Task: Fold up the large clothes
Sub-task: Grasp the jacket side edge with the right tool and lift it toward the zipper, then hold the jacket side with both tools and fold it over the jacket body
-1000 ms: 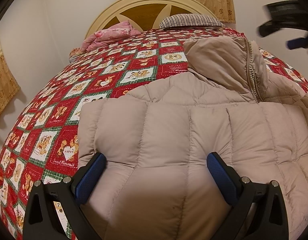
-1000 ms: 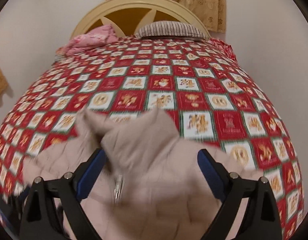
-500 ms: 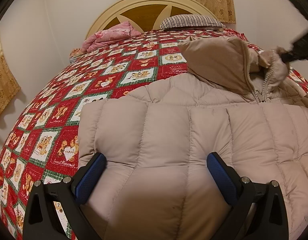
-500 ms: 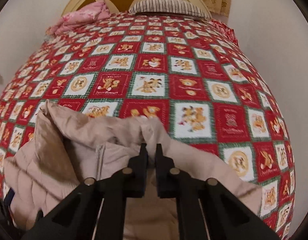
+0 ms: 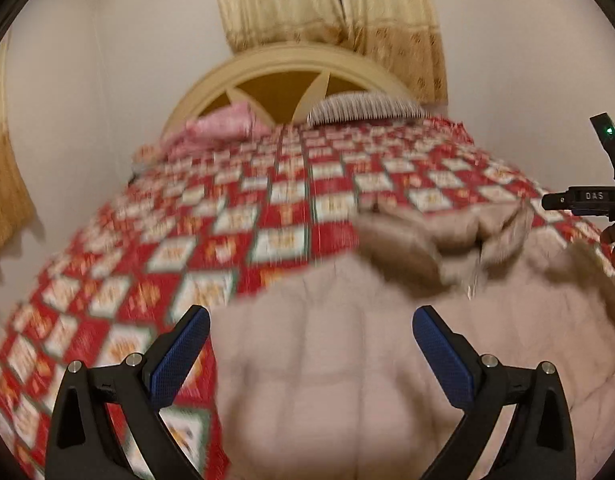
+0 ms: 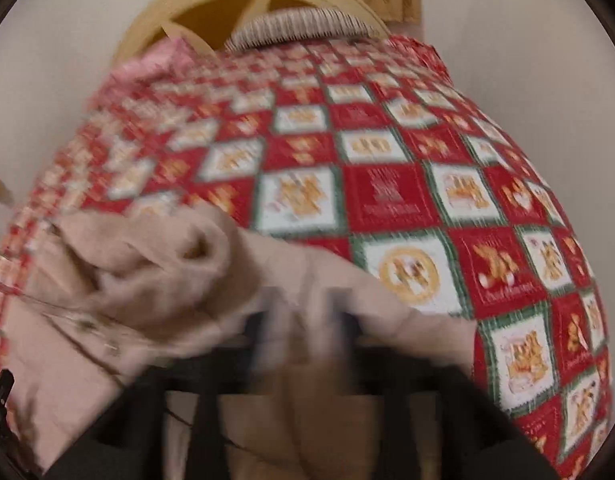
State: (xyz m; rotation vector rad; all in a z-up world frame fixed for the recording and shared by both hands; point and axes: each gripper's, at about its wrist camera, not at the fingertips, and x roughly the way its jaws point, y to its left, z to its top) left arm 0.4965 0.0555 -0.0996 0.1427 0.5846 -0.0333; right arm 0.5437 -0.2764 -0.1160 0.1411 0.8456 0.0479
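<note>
A beige quilted puffer jacket (image 5: 347,380) lies on the bed, its hood (image 5: 447,236) bunched at the far right. My left gripper (image 5: 311,348) is open and empty, its blue pads (image 5: 179,356) apart above the jacket's near part. In the right wrist view the jacket (image 6: 147,280) fills the lower left, with the hood crumpled. My right gripper (image 6: 303,320) is blurred by motion; its fingers look slightly apart with jacket fabric around them, and I cannot tell if it holds the cloth. The right gripper's body shows at the right edge of the left view (image 5: 583,196).
A red and white patchwork quilt (image 5: 235,240) covers the bed. A cream headboard (image 5: 283,80), a pink pillow (image 5: 219,128) and a striped pillow (image 5: 367,106) are at the far end. Curtains (image 5: 327,8) hang behind. White walls stand on both sides.
My left gripper has lifted and tilted up, so more wall and curtain show. My right gripper, shut on the hood edge before, is now blurred and seems to part. The hood has dropped lower.
</note>
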